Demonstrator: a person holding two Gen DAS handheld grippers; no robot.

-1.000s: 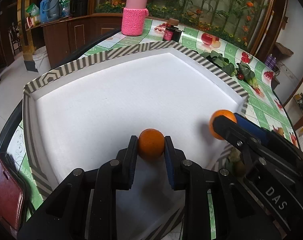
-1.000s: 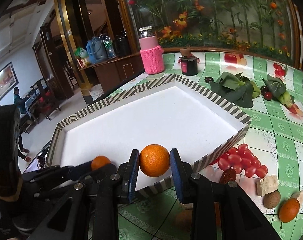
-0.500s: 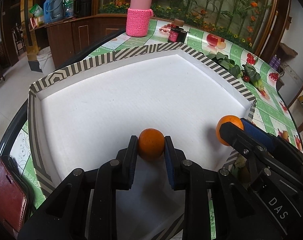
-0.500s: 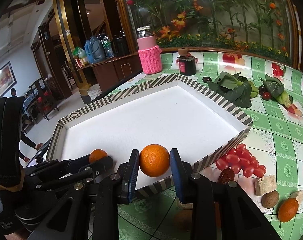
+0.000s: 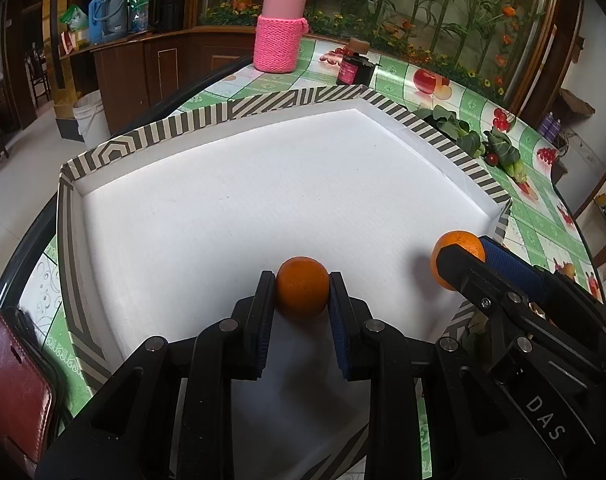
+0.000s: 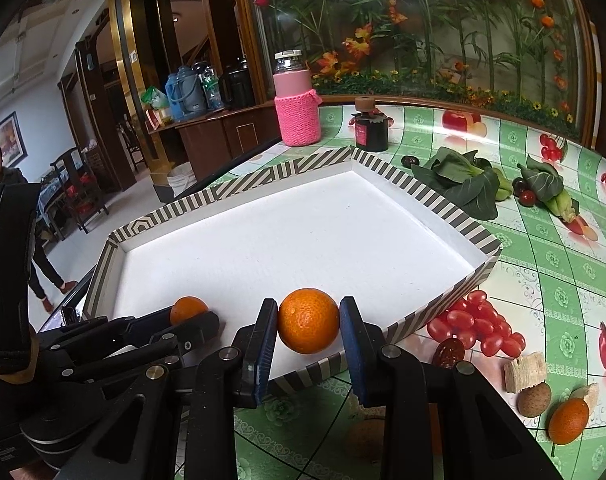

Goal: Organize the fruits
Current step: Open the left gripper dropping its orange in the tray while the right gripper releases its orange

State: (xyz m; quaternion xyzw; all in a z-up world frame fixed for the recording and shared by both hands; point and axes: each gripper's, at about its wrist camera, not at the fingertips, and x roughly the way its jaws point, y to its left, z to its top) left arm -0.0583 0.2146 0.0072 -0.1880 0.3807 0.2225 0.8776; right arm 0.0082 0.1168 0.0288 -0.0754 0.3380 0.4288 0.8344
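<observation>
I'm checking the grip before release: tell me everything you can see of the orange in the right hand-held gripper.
The orange is round, bright and finely dimpled, with a glossy skin and no visible stem or leaf. It sits clamped between the blue pads of the right hand-held gripper, one pad on each side. It hangs over the near striped wall of the white-lined tray, and appears not to touch the tray floor.

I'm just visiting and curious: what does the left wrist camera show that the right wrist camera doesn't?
Only the left wrist view shows a dark red wallet at the table's near left edge. Only the right wrist view shows cherry tomatoes and a small orange fruit on the tablecloth. Both show the striped tray, the pink jar, and each claw, left claw and right claw, shut on an orange.
</observation>
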